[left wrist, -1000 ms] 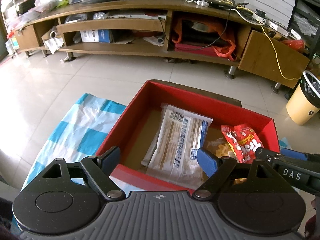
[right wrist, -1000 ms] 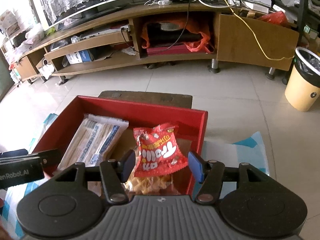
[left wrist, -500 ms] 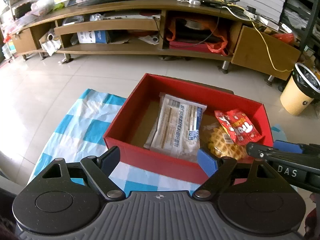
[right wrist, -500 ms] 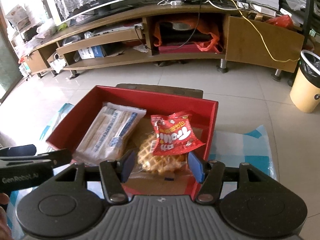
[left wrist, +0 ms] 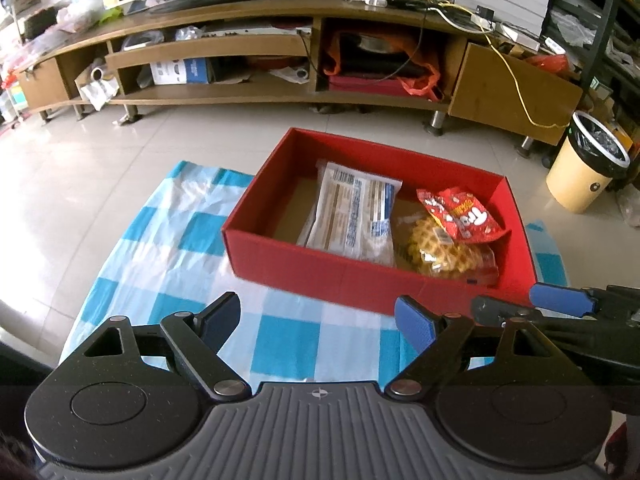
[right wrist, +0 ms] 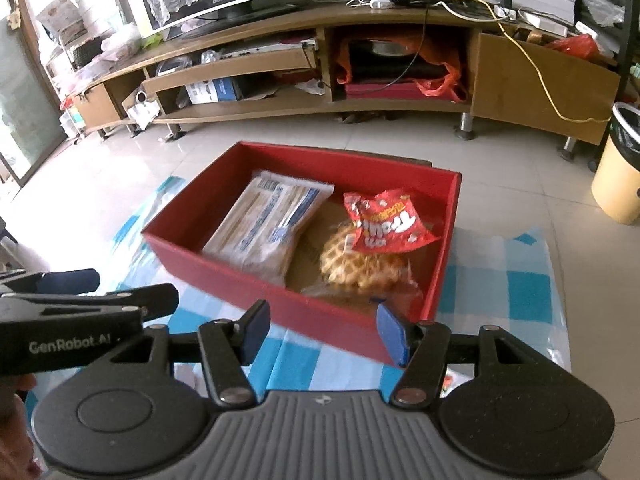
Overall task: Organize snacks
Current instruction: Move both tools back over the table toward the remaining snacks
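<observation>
From my left claw's camera, my left claw (left wrist: pixel 318 316) hangs above the checked cloth (left wrist: pixel 168 248), near me and in front of the red box (left wrist: pixel 372 276). Its fingers are spread wide and nothing is between them; I see only cloth in the gap. The box stands on the cloth, beyond the fingertips, and does not touch them. Inside it, a long pale packet (left wrist: pixel 352 216) lies in the middle. To the right of it lies a waffle bag (left wrist: pixel 444 252), and a red snack bag (left wrist: pixel 460 212) rests partly on the waffle. The left part of the box floor is bare cardboard. At the right edge my right claw (left wrist: pixel 560 300) comes into the picture, near the right near corner of the box. Far behind is a long wooden TV stand (left wrist: pixel 280 48), and at the far right a yellow bin (left wrist: pixel 580 176).

From my right claw's camera, my right claw (right wrist: pixel 320 328) is also over the cloth (right wrist: pixel 516 280), close to the near wall of the box (right wrist: pixel 256 280). Its fingers stand apart, less wide than the left ones, and they pinch nothing. Behind the gap I see the near wall of the box. The pale packet (right wrist: pixel 268 224) lies on the left inside, the waffle bag (right wrist: pixel 360 264) on the right, with the red bag (right wrist: pixel 388 220) on top of it. My left claw (right wrist: pixel 88 300) shows at the left edge, beside the box. The TV stand (right wrist: pixel 400 20) and the bin (right wrist: pixel 620 172) are far behind.
</observation>
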`<state>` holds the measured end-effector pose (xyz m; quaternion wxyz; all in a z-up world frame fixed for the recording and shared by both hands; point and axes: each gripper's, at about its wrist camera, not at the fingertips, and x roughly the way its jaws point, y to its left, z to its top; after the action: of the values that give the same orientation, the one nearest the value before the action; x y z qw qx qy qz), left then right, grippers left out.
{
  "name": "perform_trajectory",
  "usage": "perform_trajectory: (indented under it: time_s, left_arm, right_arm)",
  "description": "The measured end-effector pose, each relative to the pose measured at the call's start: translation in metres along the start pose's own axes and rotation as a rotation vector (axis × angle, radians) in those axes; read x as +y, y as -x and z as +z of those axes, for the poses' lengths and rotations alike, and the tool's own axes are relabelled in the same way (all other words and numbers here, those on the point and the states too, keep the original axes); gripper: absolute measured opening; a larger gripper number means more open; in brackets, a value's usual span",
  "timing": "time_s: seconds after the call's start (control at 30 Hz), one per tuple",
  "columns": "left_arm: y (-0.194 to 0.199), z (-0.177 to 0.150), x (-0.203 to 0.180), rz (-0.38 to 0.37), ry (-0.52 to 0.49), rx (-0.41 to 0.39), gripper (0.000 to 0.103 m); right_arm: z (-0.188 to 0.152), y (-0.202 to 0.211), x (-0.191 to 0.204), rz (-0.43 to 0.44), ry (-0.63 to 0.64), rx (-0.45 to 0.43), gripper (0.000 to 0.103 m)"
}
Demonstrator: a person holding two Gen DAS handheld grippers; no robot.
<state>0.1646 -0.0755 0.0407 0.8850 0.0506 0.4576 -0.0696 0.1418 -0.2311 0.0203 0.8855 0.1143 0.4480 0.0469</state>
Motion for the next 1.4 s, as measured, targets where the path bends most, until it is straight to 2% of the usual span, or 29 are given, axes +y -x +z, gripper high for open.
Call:
perform_trajectory:
  time_s: [0.43,0.87,1.07,1.17,1.33,1.4]
  left_arm:
    - [0.021,-0.032,0.01,0.003,-0.029,0.017,0.089]
    - [0.034,-0.077,0.024,0.009,-0.076,0.092,0.089]
    - [0.047,-0.092,0.03,-0.027,-0.071,0.108,0.09]
    - [0.05,-0.102,0.032,-0.039,-0.068,0.13,0.091]
    - [0.057,-0.118,0.039,-0.043,-0.048,0.153,0.091]
    - [0.06,-0.122,0.045,-0.045,-0.025,0.158,0.091]
  right_arm:
    - [-0.033,0.021,0.016,0.033,0.008,0.02,0.058]
    - [-0.087,0.029,0.038,0.054,0.047,0.115,0.058]
    - [-0.108,0.033,0.049,0.101,0.054,0.162,0.058]
    - [-0.118,0.029,0.056,0.095,0.077,0.187,0.064]
    - [-0.129,0.016,0.064,0.09,0.108,0.231,0.068]
    - [-0.131,0.012,0.064,0.09,0.107,0.237,0.073]
